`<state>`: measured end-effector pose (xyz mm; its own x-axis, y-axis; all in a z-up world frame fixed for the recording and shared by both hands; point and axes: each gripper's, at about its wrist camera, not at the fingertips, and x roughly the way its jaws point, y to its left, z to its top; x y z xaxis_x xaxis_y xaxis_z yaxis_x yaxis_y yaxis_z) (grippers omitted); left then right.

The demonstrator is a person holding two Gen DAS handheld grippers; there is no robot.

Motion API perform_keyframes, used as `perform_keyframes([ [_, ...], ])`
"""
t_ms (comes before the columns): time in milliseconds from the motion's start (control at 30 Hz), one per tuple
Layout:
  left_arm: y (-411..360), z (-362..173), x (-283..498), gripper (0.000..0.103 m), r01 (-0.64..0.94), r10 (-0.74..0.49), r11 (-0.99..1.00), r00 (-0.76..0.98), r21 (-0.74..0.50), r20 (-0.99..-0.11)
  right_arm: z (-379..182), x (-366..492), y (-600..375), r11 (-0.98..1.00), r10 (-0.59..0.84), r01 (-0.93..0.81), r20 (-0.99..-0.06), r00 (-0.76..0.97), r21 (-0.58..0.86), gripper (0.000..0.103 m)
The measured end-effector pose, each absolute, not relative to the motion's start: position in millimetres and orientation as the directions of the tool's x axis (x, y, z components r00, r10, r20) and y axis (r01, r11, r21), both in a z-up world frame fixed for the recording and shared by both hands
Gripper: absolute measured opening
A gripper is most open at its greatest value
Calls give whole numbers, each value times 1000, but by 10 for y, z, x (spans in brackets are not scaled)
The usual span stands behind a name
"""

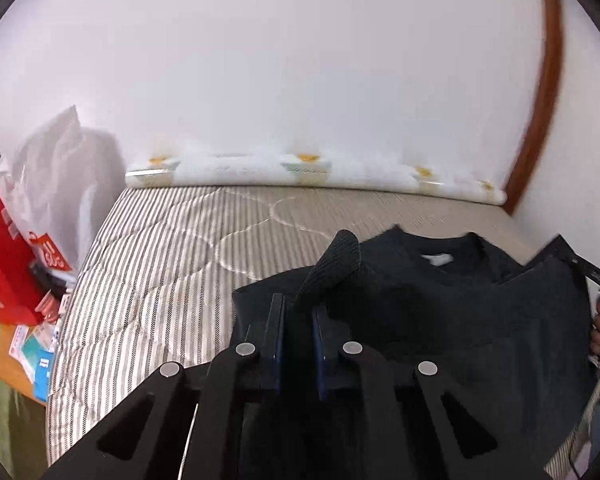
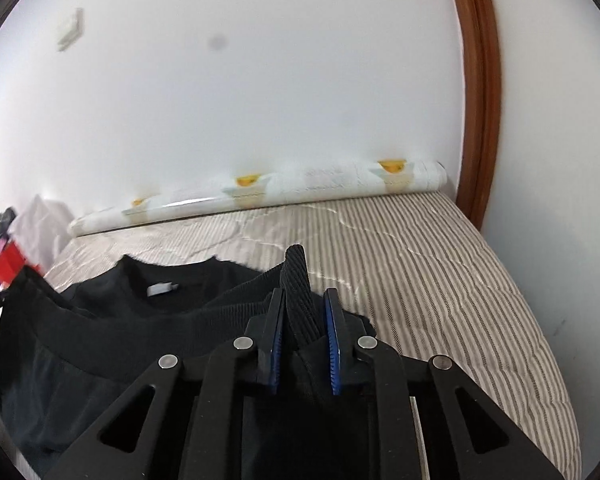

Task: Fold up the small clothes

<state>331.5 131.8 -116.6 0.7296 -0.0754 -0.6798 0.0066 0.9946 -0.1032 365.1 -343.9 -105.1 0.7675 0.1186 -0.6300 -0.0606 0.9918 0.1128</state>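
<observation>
Now both tools bite together: the left gripper [image 1: 298, 310] and the right gripper [image 2: 303, 306] each clamp a ribbed hem corner of the black sweater [image 1: 440, 300] lying collar-away on the striped mattress [image 1: 148, 280], seemingly so the hem can travel evenly toward the collar.

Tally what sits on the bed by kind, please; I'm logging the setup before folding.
Black sweater: 1
White printed roll along the wall: 1
Gripper: 2, left gripper and right gripper, each shut on a ribbed edge of the sweater
Total: 4
</observation>
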Motion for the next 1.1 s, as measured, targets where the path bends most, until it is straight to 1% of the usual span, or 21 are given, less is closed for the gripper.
perform_keyframes([
  [33,1323,-1243,3413,12,-14,-67,994,710,-109,-702,-1119,3757,-3438,991,123,-58,-650,750,121,18],
  [100,1342,-1387,3516,12,-24,-75,992,682,-125,-727,-1311,3914,-3404,995,91,-45,-696,713,84,18],
  [200,1354,-1620,3622,12,-55,-56,991,639,-119,-767,-1567,4059,-3427,997,74,-25,-752,656,77,18],
  [267,1387,-1716,3661,15,-70,-72,987,611,-145,-788,-1588,4073,-3474,995,88,-21,-754,651,97,19],
  [367,1395,-1733,3679,18,-74,-85,984,603,-162,-794,-1633,4083,-3449,997,70,-19,-770,635,75,21],
  [433,1344,-1747,3677,20,-64,-72,989,596,-137,-799,-1662,4107,-3434,998,59,-15,-777,626,63,23],
  [533,1255,-1740,3661,29,-43,-43,996,591,-84,-805,-1701,4120,-3435,997,70,-17,-781,621,76,26],
  [567,1233,-1732,3656,30,-44,-28,997,592,-67,-805,-1704,4120,-3449,996,78,-18,-782,619,85,29],
  [600,1209,-1730,3647,31,-47,-13,998,593,-51,-805,-1715,4125,-3456,995,92,-24,-786,611,98,35],
  [633,1202,-1726,3642,31,-49,-1,998,592,-38,-806,-1736,4140,-3450,994,103,-32,-796,597,104,38],
  [667,1199,-1710,3622,31,-52,6,998,593,-30,-805,-1747,4147,-3437,994,104,-38,-802,589,101,38],
  [700,1187,-1697,3605,31,-55,15,998,592,-21,-806,-1743,4152,-3416,995,103,-47,-804,585,93,41],
  [767,1146,-1655,3534,31,-41,26,999,593,2,-805,-1696,4137,-3349,996,78,-75,-813,577,42,42],
  [833,1097,-1600,3422,31,-27,47,999,603,39,-797,-1605,4022,-3327,997,59,-81,-812,580,15,42],
  [900,1093,-1577,3315,31,-12,45,999,583,46,-811,-1489,3825,-3328,996,58,-85,-807,588,10,42],
  [1000,1175,-1555,3093,31,-3,11,1000,566,11,-824,-1389,3431,-3365,995,75,-94,-794,603,22,42],
  [1100,1306,-1561,2823,31,-15,-17,999,566,-31,-824,-1445,3004,-3434,997,6,-69,-795,607,-45,42],
])
